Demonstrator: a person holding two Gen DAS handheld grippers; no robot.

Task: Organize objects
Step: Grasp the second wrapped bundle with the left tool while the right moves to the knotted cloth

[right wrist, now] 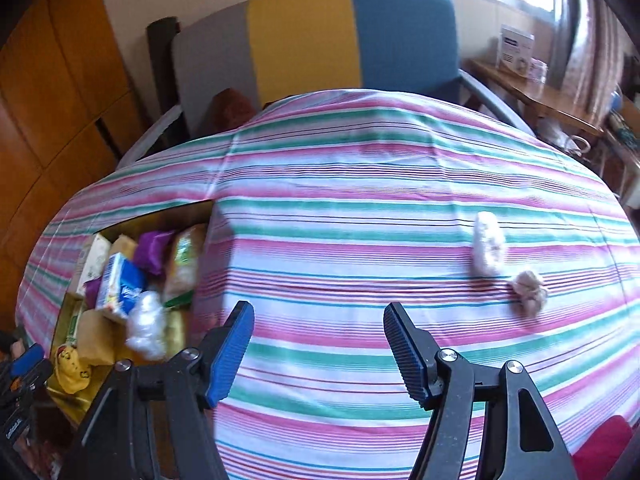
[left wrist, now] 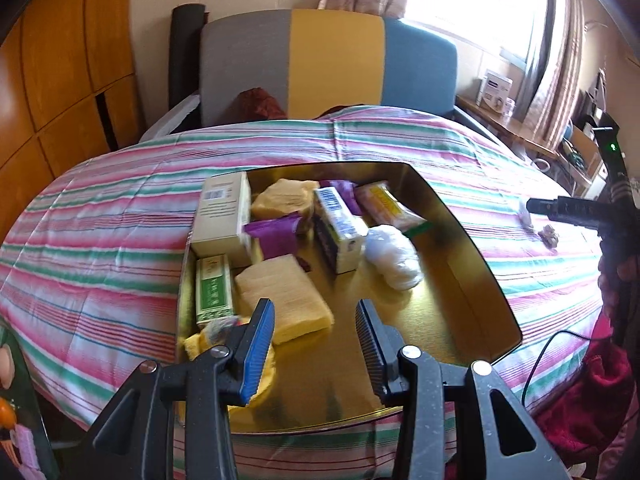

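Note:
A gold tray sits on the striped tablecloth and holds several items: a white box, a green box, a yellow pack, a purple packet, a tissue pack and a white plastic ball. My left gripper hovers open over the tray's near part with nothing between its blue pads. My right gripper stands open above bare cloth. To its right, a white wrapped piece and a beige crumpled piece lie on the cloth. The tray is at its left.
A chair with grey, yellow and blue panels stands behind the table. A wooden cabinet fills the left side. At the right are a side table with a white box, a curtain and a red cloth.

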